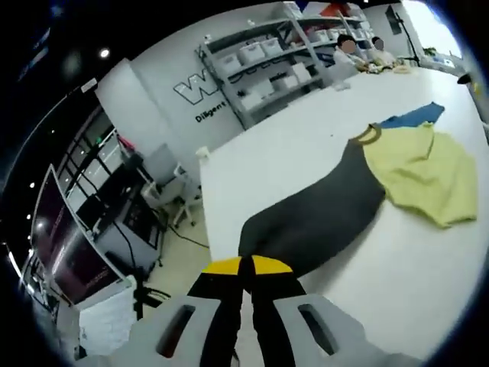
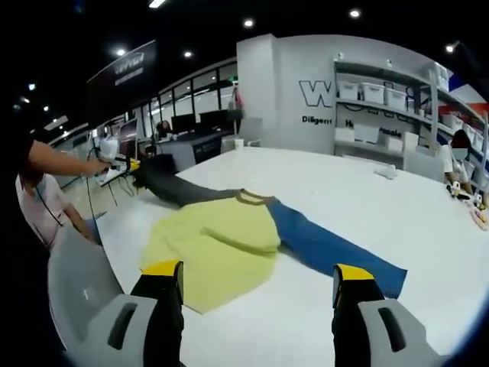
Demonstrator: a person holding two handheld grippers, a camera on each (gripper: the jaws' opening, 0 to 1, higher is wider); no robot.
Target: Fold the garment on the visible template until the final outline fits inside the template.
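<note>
Left hand-held gripper (image 1: 246,267): jaws closed together, yellow tips touching, pinching dark cloth at the bench edge. Right hand-held gripper (image 2: 258,279): jaws spread wide, gripping nothing. Seen from the right gripper view: person's outstretched forearm (image 2: 65,162) reaching to the left hand-held gripper.

lab/workshop | storage shelves (image 1: 267,61) (white bins) | monitors (image 2: 195,121) | big table (image 2: 344,191)

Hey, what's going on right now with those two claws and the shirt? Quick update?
Left gripper shut on dark sleeve. Right gripper open above the garment. White table, nothing blocking.
</note>
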